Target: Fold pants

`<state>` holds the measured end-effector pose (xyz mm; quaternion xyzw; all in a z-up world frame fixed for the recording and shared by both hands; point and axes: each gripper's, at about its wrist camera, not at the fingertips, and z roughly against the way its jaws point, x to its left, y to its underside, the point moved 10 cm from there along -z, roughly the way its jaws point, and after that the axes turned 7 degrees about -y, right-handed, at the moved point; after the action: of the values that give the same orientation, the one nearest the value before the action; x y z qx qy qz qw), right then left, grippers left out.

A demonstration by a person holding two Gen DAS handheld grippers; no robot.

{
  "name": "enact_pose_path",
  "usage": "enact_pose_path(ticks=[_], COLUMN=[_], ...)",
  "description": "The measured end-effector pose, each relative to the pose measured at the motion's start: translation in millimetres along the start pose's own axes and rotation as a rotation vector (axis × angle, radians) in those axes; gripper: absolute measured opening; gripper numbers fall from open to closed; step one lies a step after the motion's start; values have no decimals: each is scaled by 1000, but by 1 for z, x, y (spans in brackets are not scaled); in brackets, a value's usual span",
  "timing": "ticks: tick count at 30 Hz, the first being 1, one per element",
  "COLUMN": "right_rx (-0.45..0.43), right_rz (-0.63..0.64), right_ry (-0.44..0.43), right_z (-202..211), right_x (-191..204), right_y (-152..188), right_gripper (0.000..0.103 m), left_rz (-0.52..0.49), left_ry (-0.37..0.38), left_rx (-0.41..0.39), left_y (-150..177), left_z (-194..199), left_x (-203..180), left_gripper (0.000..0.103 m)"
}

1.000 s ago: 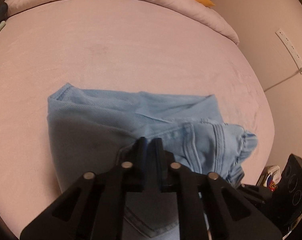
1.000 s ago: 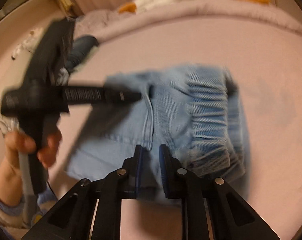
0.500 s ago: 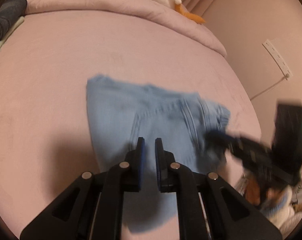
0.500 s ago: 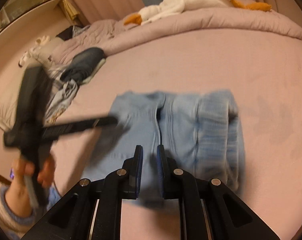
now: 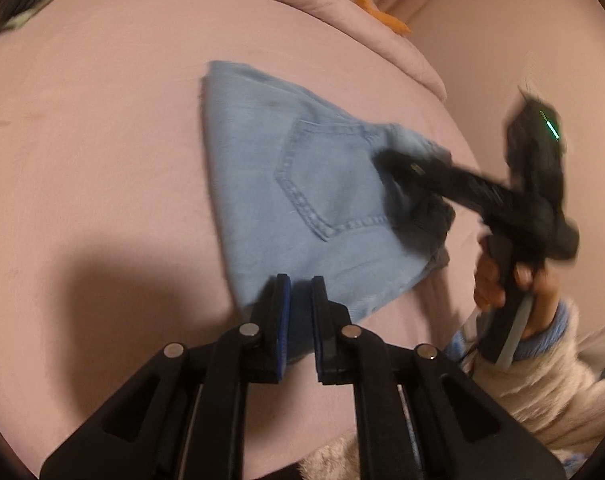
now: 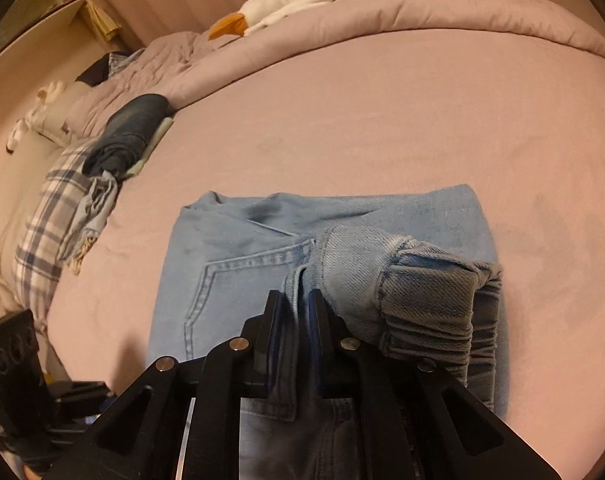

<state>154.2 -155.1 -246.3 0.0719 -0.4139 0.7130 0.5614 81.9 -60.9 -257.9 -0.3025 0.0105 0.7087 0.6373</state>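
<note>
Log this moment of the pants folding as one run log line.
stage: folding | pants: folded, on bed | right gripper: jaws just closed, shut on pants near waistband | left gripper: shut, empty

You shot this in dim, warm pinkish light. Your right gripper was smeared with motion blur, a big soft shadow covered the bedsheet, and fisheye corners vignetted black.

- Light-blue denim pants lie folded into a compact block on a pink bedsheet, at lower centre of the right wrist view.
- A stitched back pocket faces up, mid-frame in the left wrist view.
- The gathered elastic waistband is lifted and curled over at lower right.
</note>
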Motion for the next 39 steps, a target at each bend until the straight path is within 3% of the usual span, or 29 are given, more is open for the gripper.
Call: enact_pose_path(ticks=[1, 3, 4, 5, 13, 18, 19, 20, 21, 23, 28, 32, 36, 39], right_rx=[-6, -20, -26, -29, 103, 133, 134, 131, 141, 156, 166, 150, 125, 66], right_rz=[15, 88, 129, 167, 442, 604, 644, 680, 704, 701, 724, 671, 615, 550], right_ry=[9, -3, -29, -55, -161, -130, -103, -66, -36, -60, -42, -63, -106, -137], right_z=[3, 9, 11, 15, -2, -13, -17, -22, -27, -30, -34, -34, -17, 6], right_x=[6, 24, 35, 46, 122, 140, 141, 140, 138, 138, 138, 137, 137, 129], right_y=[0, 3, 6, 13, 72, 89, 93, 94, 96, 97, 106, 100, 93, 75], right_gripper=[11, 31, 49, 52, 52, 52, 49, 36, 34, 25, 24, 26, 30, 30], left_rz=[20, 47, 66, 84, 133, 188, 203, 207, 201, 196, 275, 280, 137, 27], left_ry=[-1, -31, -45, -38, 15, 19, 30, 35, 34, 28, 52, 4, -111, -177], left_rx=[-13, -42, -55, -66, -49, -16, -8, -13, -24, -36, -53, -72, -149, -192], left_y=[-4, -17, -24, -30, -89, -108, -109, -112, -113, -115, -127, -137, -133, -121], left_z=[2, 7, 8, 8, -23, -41, -45, -46, -45, -44, -47, -45, -17, 6], left_x=[4, 15, 21, 25, 28, 46, 49, 49, 50, 50, 61, 60, 47, 34], left_gripper=[11, 23, 36, 38, 38, 34, 32, 31, 30, 27, 26, 27, 26, 35])
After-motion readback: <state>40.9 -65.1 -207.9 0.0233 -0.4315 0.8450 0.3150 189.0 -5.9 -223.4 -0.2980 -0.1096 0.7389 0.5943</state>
